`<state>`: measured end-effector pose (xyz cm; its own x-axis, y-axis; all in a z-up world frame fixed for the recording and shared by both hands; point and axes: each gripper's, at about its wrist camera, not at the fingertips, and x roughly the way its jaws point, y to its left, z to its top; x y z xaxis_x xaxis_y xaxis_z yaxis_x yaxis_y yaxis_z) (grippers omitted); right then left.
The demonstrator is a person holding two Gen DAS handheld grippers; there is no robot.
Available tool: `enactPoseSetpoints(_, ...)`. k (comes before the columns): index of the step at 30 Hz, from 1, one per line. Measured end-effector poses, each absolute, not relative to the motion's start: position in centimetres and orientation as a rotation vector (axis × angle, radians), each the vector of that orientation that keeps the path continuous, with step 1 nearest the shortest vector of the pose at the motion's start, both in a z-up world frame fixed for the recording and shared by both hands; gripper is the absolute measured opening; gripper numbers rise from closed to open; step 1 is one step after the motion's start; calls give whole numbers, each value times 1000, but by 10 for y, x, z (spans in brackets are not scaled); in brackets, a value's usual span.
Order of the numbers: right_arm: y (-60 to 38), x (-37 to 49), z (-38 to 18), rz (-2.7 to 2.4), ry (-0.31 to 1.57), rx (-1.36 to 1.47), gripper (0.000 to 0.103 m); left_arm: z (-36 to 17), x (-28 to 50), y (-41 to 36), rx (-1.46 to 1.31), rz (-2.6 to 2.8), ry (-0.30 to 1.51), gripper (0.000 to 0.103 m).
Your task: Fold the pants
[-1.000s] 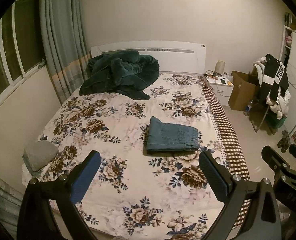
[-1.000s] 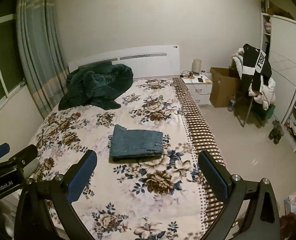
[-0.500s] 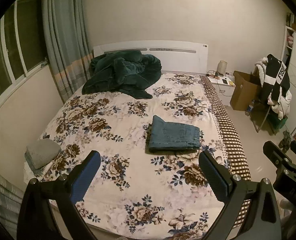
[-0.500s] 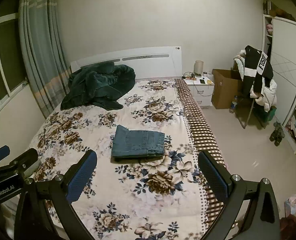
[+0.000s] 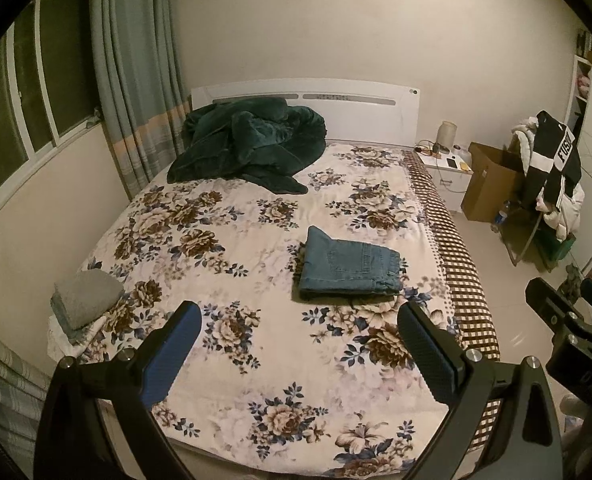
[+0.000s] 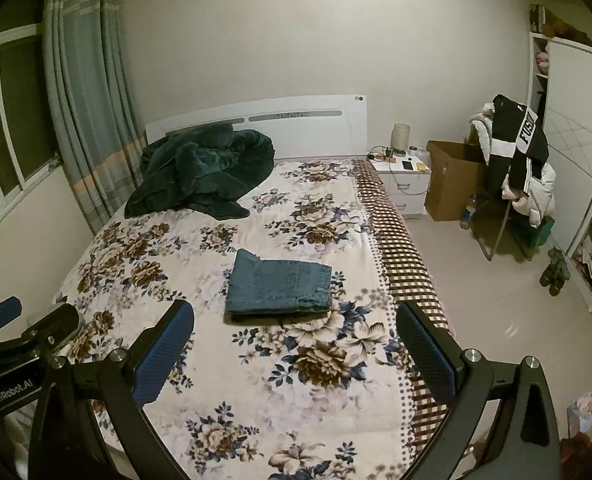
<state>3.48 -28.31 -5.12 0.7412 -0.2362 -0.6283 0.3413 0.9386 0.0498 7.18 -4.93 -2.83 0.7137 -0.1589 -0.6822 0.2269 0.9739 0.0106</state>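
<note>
A pair of blue jeans [image 5: 349,266] lies folded into a flat rectangle on the floral bedspread [image 5: 256,216], right of the bed's middle; it also shows in the right wrist view [image 6: 282,284]. My left gripper [image 5: 297,344] is open and empty, held back above the bed's foot, well short of the jeans. My right gripper [image 6: 294,346] is open and empty too, likewise back from the jeans. The right gripper's body shows at the right edge of the left wrist view [image 5: 567,320]; the left gripper's body shows at the left edge of the right wrist view [image 6: 20,344].
A dark green blanket [image 5: 248,140] is heaped by the white headboard [image 5: 335,100]. Folded grey cloth [image 5: 86,298] sits at the bed's left foot corner. Right of the bed are a nightstand [image 6: 405,178], a cardboard box [image 6: 451,178] and a chair piled with clothes [image 6: 519,160]. Curtains hang left.
Both grippers have drawn back and risen a little from the bed, so the room looks slightly farther. The jeans have not moved. Both jaws stay open.
</note>
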Motion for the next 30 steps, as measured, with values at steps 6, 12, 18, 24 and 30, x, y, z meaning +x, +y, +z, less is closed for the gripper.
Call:
enactPoseSetpoints(6,-280,35,-51,-317,665,166,103,-28,69,-48,94,-211,746,101)
enactPoseSetpoints(12,-279,34,-51,-315,663,167,103,-26,65,-45,94,-206,742,101)
enactPoseSetpoints(18,-278,34,-51,-314,663,165,103,-26,63,-44,96,-202,742,101)
enactPoseSetpoints(24,-277,32,-51,-316,660,165,103,-26,63,-44,92,-202,742,101)
enactPoseSetpoints(30,-273,30,-51,-317,662,165,103,-23,63,-40,92,-201,740,101)
